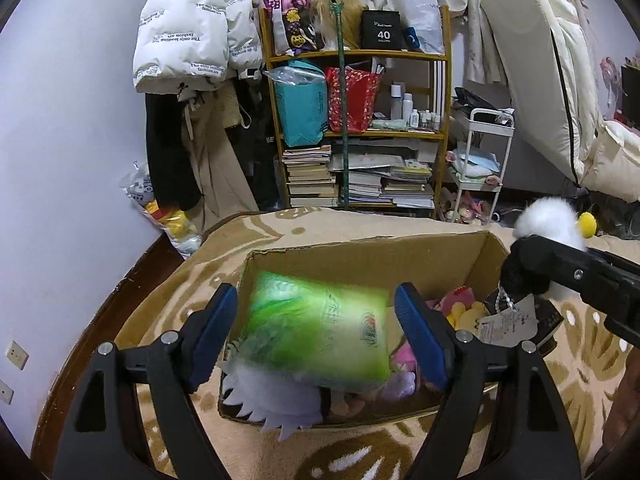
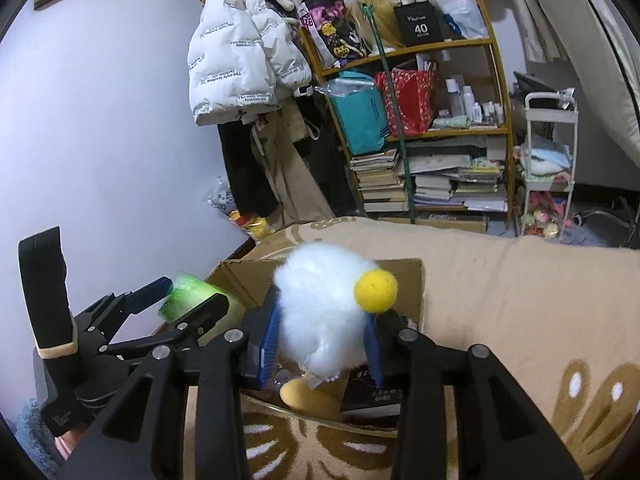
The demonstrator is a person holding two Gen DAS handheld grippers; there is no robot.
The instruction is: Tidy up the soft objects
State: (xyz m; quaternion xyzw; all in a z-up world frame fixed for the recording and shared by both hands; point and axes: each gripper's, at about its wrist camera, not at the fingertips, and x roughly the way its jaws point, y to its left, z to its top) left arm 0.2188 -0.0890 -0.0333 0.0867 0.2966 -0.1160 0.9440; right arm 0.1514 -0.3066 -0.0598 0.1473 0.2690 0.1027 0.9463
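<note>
Left wrist view: a blurred green packet (image 1: 316, 332) is seen between the parted left gripper (image 1: 316, 336) pads (untouched), over the cardboard box (image 1: 360, 256); a white plush bird (image 2: 324, 312) is clamped by the right gripper (image 2: 322, 340).

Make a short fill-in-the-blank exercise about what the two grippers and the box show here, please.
1. The right gripper grips a white plush with a round ___ beak.
2. The pack between the open jaws of the left gripper is ___ in colour.
3. The box below it is made of ___.
Missing words: yellow; green; cardboard.
</note>
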